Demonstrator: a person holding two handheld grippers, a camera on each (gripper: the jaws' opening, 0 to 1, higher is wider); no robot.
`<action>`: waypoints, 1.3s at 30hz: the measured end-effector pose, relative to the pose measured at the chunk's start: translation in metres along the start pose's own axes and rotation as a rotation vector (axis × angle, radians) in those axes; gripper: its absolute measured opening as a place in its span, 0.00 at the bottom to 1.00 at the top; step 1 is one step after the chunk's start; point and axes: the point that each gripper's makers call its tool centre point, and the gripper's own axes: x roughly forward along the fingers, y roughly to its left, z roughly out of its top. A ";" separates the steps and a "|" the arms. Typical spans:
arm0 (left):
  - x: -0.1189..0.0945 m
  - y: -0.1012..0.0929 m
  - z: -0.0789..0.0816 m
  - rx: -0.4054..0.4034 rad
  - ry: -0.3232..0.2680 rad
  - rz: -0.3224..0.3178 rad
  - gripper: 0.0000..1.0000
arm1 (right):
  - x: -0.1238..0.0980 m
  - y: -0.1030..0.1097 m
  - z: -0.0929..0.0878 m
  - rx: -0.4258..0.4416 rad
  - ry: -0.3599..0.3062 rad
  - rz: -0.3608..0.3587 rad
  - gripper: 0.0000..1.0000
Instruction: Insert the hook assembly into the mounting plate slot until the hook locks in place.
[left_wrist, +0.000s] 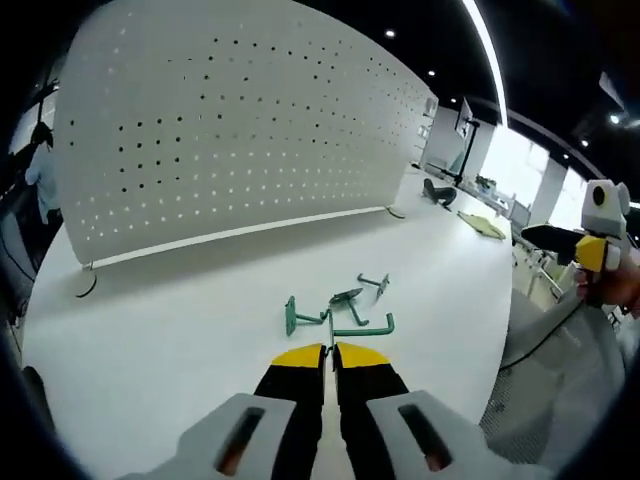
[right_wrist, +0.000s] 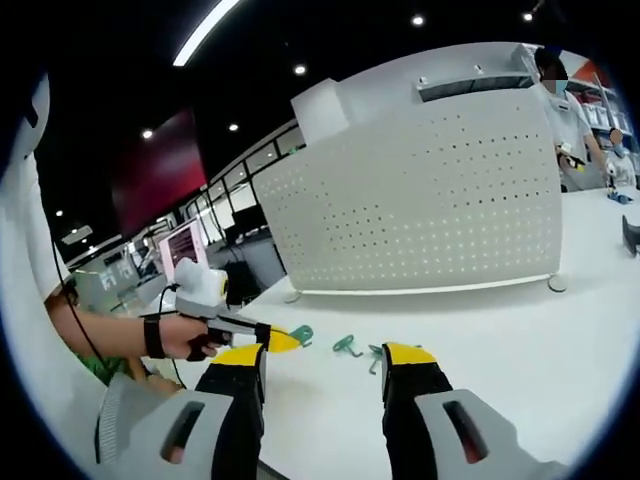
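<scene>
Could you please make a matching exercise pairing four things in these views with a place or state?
Things:
1. left tongs
2. right tongs
3. green hooks
4. pegboard

Place or state:
A. standing upright on feet at the far side of the table
B. shut, tips together
C. open, tips apart
D. lying loose on the table ahead of the left tongs

Pairs: 1-B, 2-C, 3-D, 4-A
</scene>
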 end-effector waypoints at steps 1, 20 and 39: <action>-0.002 -0.002 0.001 -0.005 -0.006 -0.002 0.04 | 0.000 0.001 0.000 0.000 -0.001 0.002 0.46; -0.017 -0.060 0.017 -0.012 -0.129 -0.135 0.04 | 0.003 0.015 0.001 0.007 -0.005 0.034 0.42; -0.037 -0.097 0.044 0.031 -0.241 -0.193 0.04 | 0.014 0.034 0.000 0.056 -0.010 0.108 0.27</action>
